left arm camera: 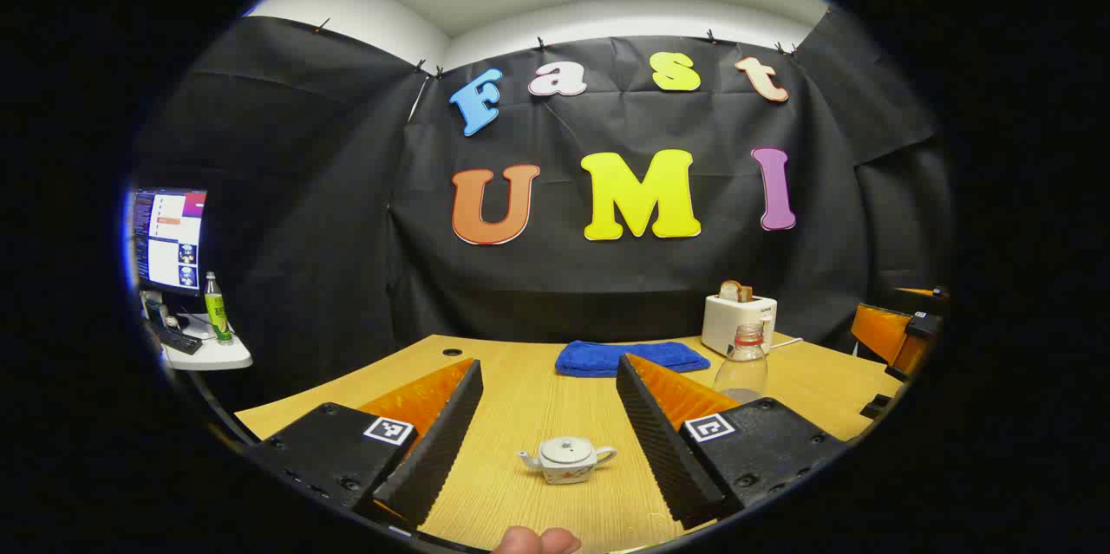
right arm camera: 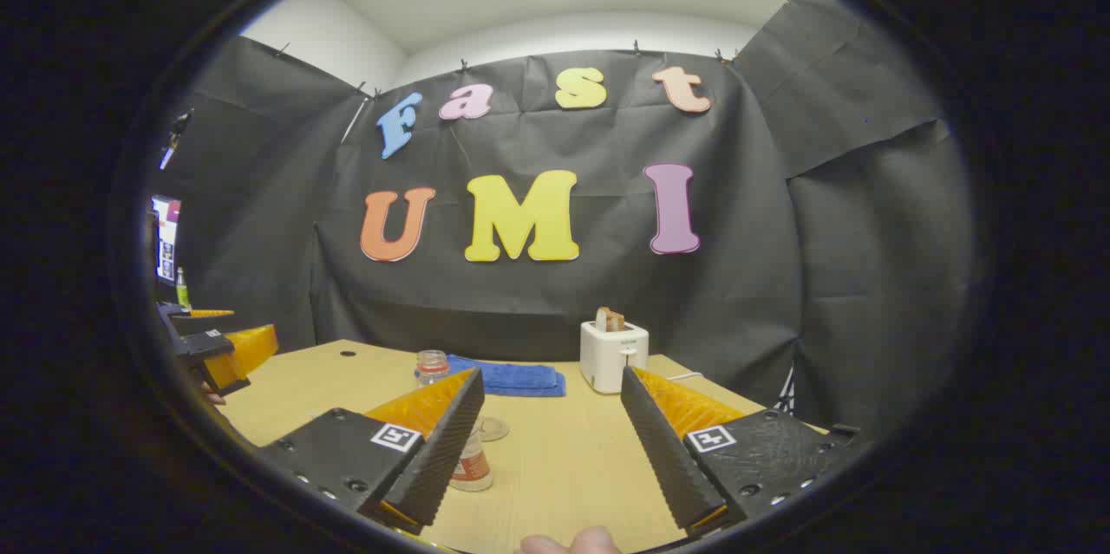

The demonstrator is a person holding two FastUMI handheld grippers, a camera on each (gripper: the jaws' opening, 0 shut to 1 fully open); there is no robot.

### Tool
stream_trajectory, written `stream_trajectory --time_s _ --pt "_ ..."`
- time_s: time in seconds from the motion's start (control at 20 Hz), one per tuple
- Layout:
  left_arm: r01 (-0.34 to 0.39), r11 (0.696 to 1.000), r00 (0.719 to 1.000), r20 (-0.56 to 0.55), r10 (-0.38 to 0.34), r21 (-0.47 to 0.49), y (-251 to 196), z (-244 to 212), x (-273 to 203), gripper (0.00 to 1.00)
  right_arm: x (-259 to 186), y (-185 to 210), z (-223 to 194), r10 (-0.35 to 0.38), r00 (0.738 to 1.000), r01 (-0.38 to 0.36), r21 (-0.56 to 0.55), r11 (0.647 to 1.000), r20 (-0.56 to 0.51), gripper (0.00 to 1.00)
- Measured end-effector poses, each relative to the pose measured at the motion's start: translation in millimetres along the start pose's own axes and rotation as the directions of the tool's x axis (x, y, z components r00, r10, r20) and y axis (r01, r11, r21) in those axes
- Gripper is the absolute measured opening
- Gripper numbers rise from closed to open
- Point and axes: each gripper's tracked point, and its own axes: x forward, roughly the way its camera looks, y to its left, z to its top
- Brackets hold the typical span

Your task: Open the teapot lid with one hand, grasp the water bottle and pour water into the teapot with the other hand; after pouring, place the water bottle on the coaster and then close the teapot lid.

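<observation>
A small white teapot [left arm camera: 568, 459] with its lid on stands on the wooden table [left arm camera: 520, 415], between and below the fingers of my open left gripper [left arm camera: 549, 363]. A clear uncapped water bottle [left arm camera: 741, 363] stands further right, partly behind my right-hand finger. In the right gripper view the same bottle [right arm camera: 431, 366] stands mostly hidden behind the left-hand finger of my open right gripper [right arm camera: 551, 374]. A small round coaster [right arm camera: 492, 428] lies just right of the bottle. Neither gripper holds anything. Each view catches the other gripper at its edge, the right gripper [left arm camera: 902, 337] and the left gripper [right arm camera: 217, 355].
A folded blue towel [left arm camera: 630, 357] and a white toaster [left arm camera: 739, 320] with bread in it stand at the table's back. To the far left, a monitor [left arm camera: 169, 237] and a green bottle [left arm camera: 217, 309] are on a white side table. A thumb [left arm camera: 538, 541] shows at the bottom.
</observation>
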Motion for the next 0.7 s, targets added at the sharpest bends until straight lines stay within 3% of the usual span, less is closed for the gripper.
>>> stream_trajectory --time_s 0.4,0.6,0.7 --pt "-0.030 1.000 0.999 0.013 0.030 0.006 10.0 1.9 0.1 0.97 3.2 -5.9 -6.2 0.007 1.000 -0.007 -0.002 1.000 -0.008 0.95" --pt "-0.123 0.992 0.992 0.025 0.123 0.020 26.2 -1.2 2.9 0.98 29.1 -15.0 -3.5 0.052 0.999 -0.052 -0.017 0.999 -0.004 0.95" --pt "-0.137 0.990 0.990 0.016 0.137 0.012 21.4 -0.3 11.0 0.97 45.6 -10.5 -1.3 0.101 0.995 -0.101 -0.012 0.995 -0.002 0.95"
